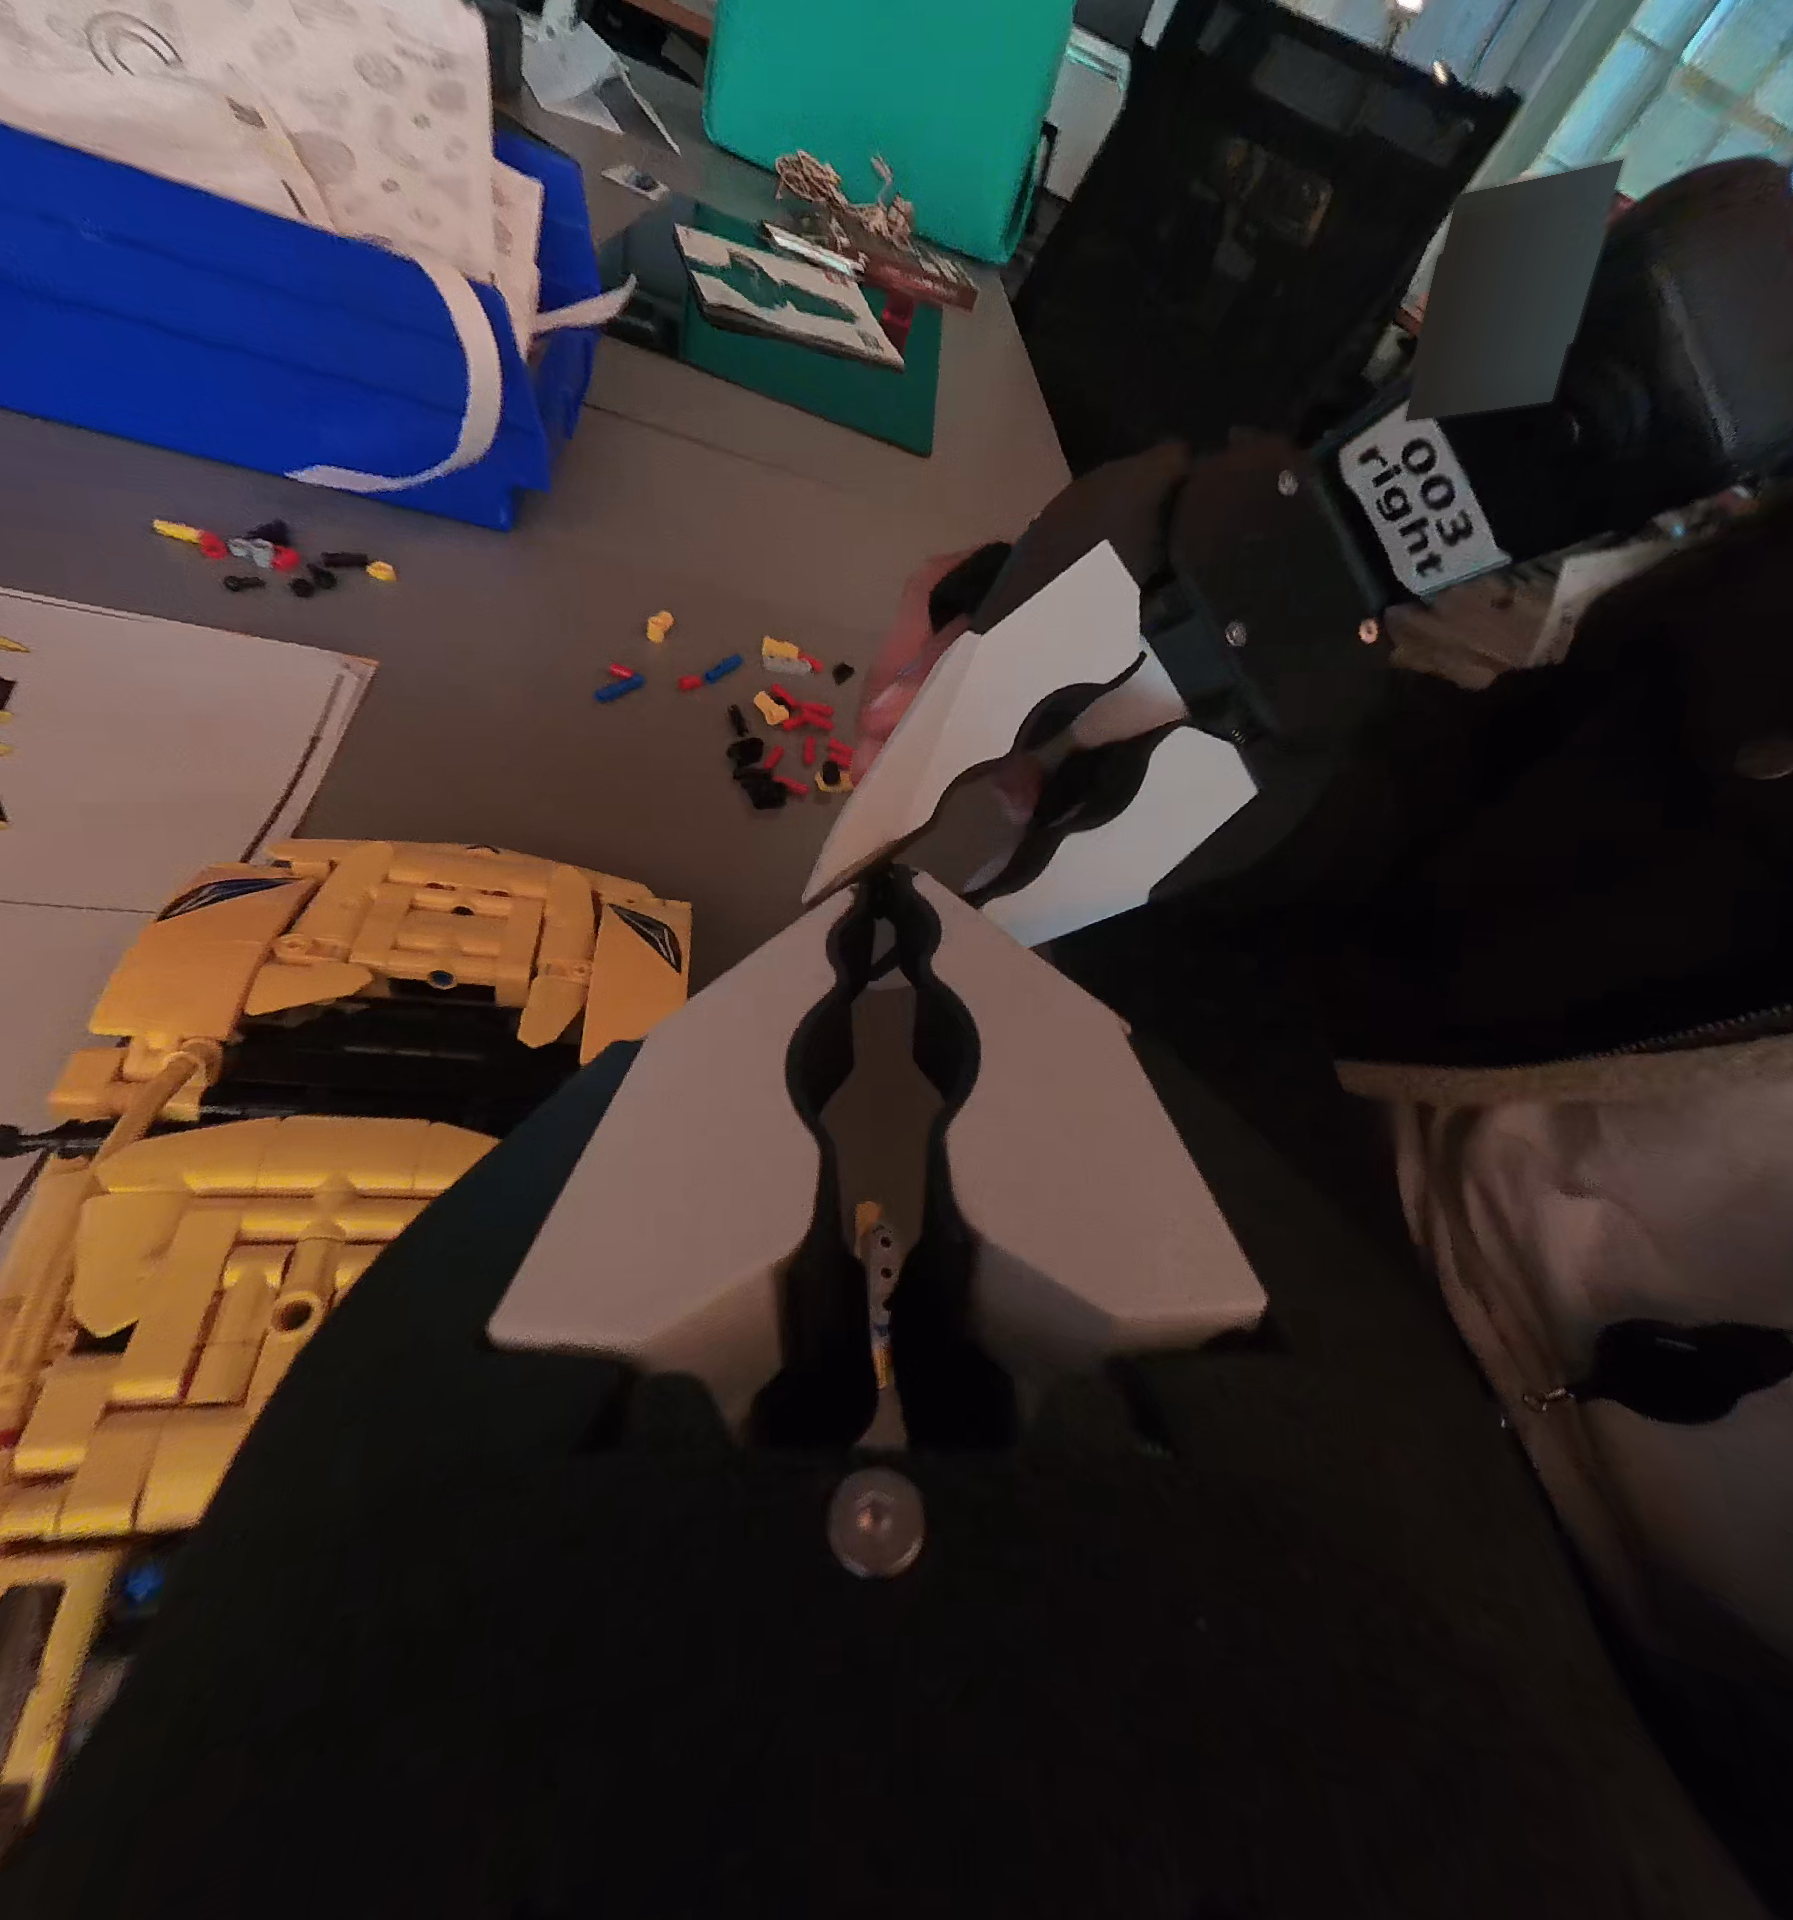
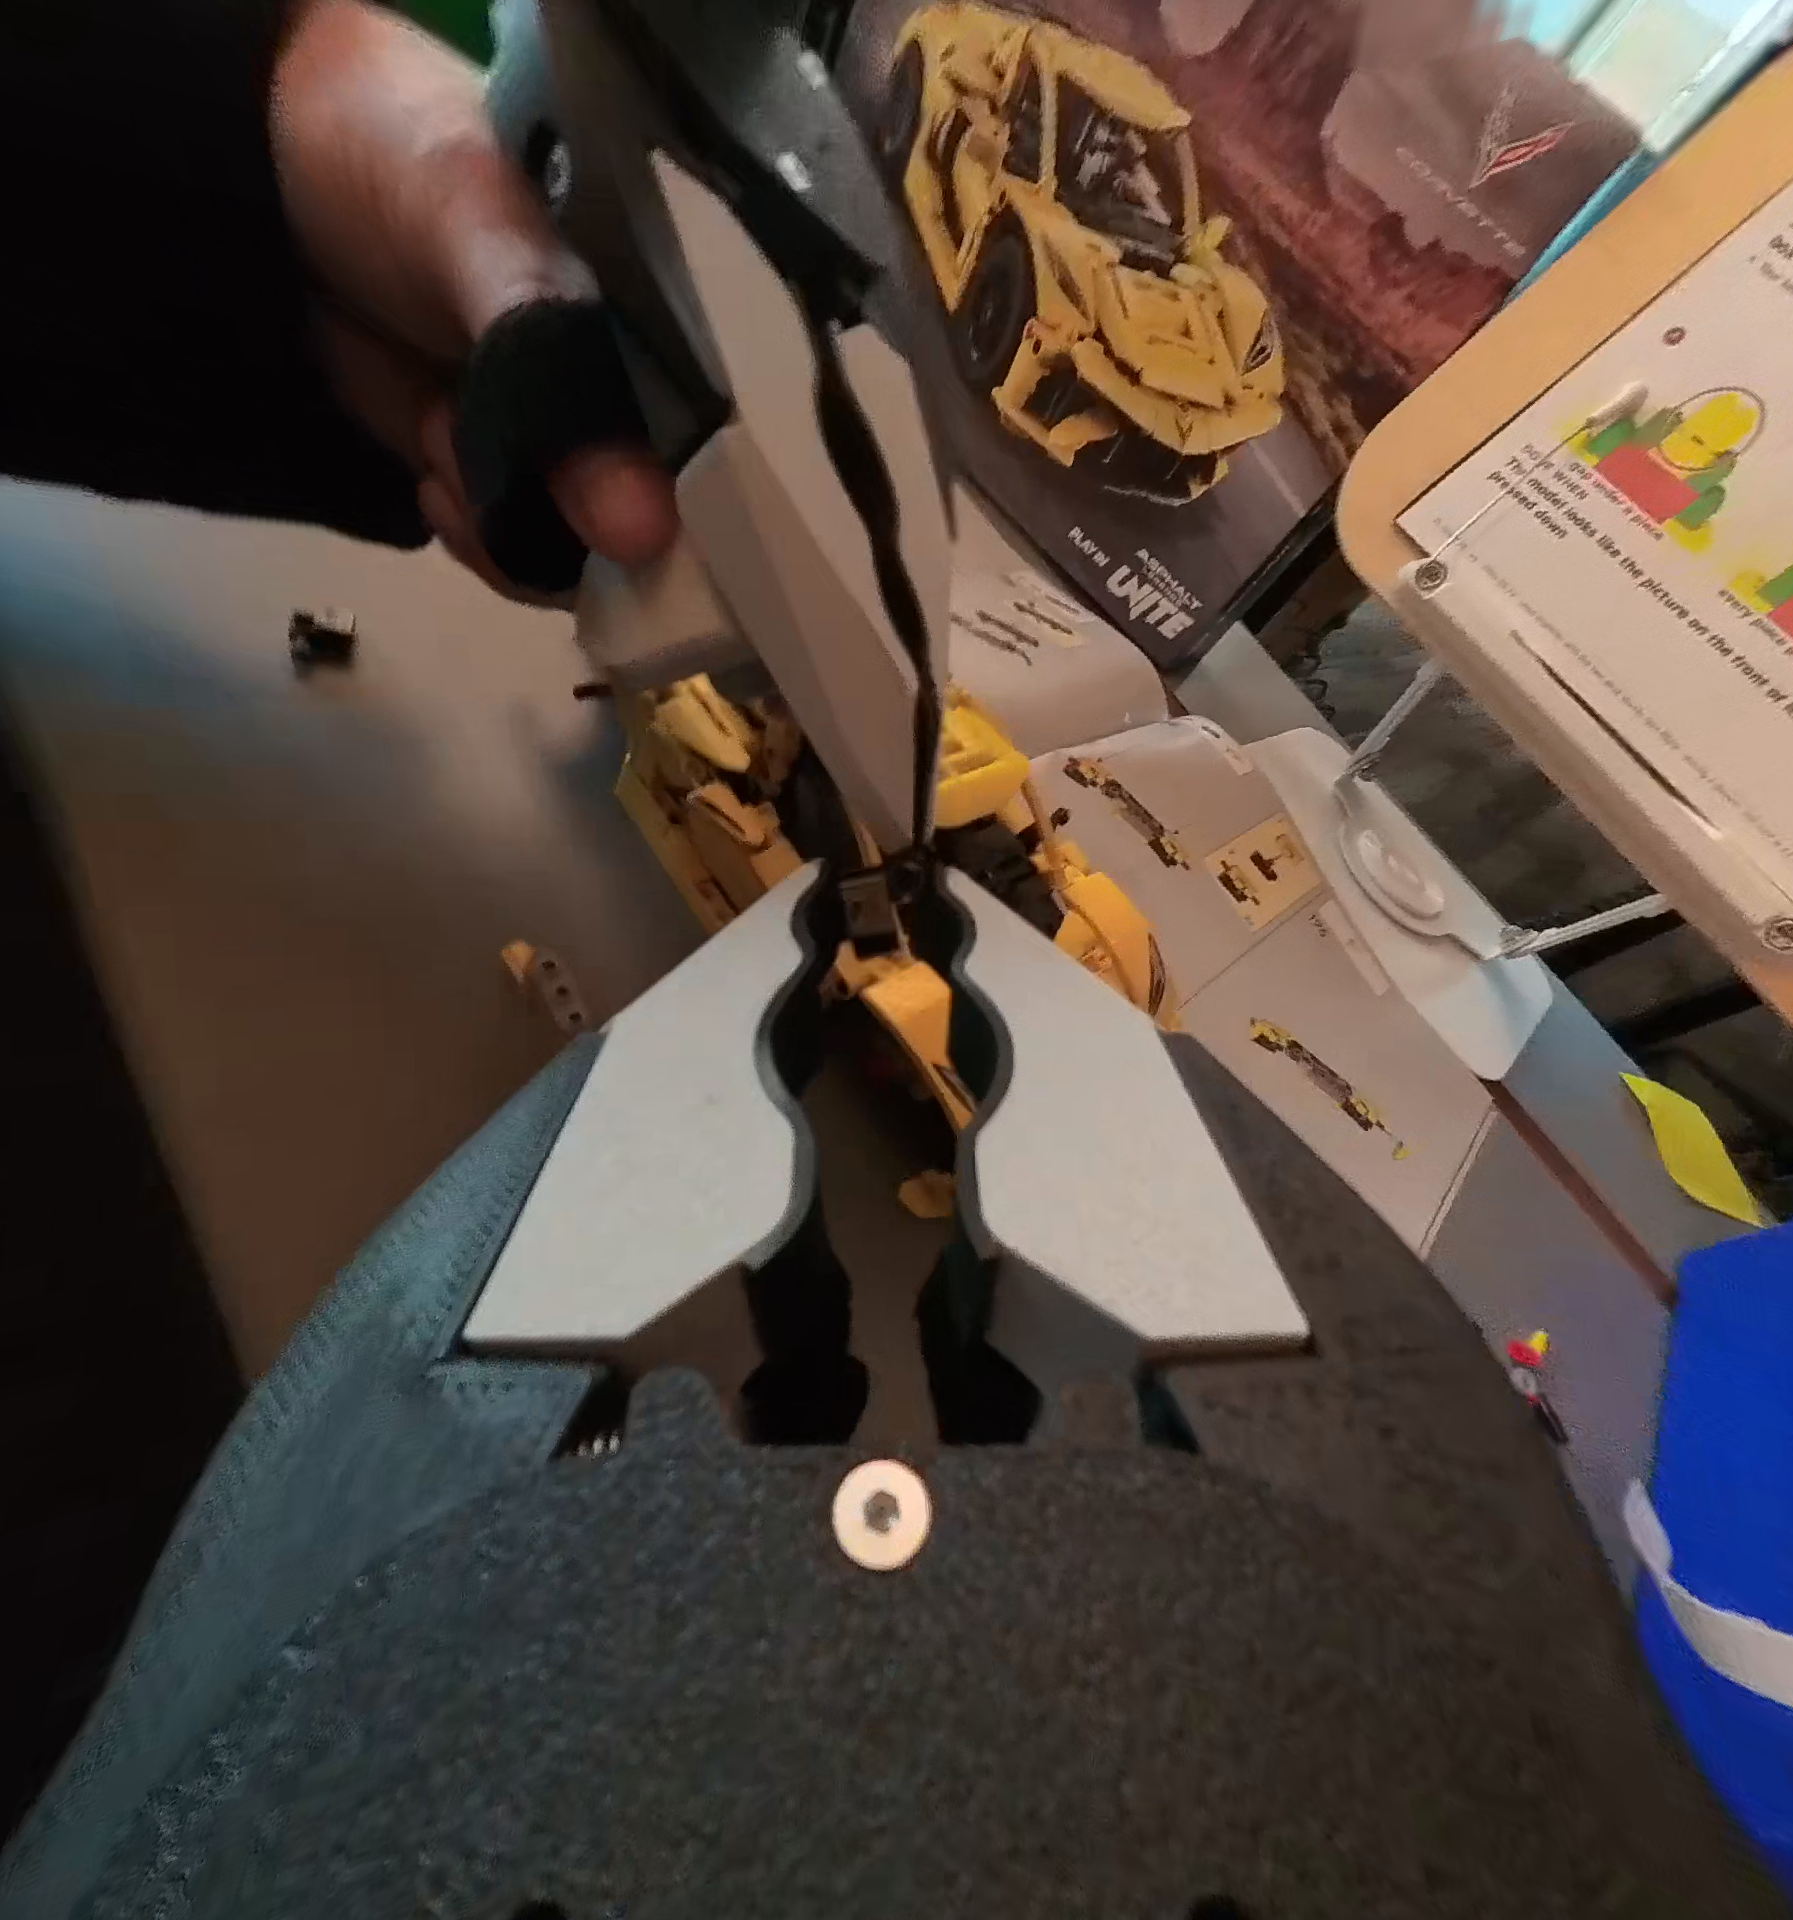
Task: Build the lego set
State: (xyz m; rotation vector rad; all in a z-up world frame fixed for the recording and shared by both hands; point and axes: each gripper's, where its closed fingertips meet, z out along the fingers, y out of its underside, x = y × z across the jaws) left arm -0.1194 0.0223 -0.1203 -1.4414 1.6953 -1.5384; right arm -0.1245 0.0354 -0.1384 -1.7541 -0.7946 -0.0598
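A part-built yellow lego car (image 1: 331, 1039) lies on the grey table (image 1: 518, 582), left of my left gripper (image 1: 887, 894). It also shows in the right wrist view (image 2: 715, 790), behind both grippers. My right gripper (image 2: 881, 883) is shut on a small black piece (image 2: 864, 914) at its tips. My left gripper (image 2: 918, 831), held by a hand (image 2: 424, 312), comes down from above with its jaws closed, its tips pinching the top of the same piece. In the left wrist view the right gripper (image 1: 876, 878) meets my left tips tip to tip. Yellow shows through the gap below the piece; I cannot tell if it is attached.
Loose red, blue, black and yellow pieces (image 1: 778, 717) and a second small pile (image 1: 268, 551) lie on the table. A blue bin (image 1: 196, 312) stands behind them. An open instruction booklet (image 2: 1235, 862), the set's box (image 2: 1131, 312) and a board with a sheet (image 2: 1650, 468) are nearby.
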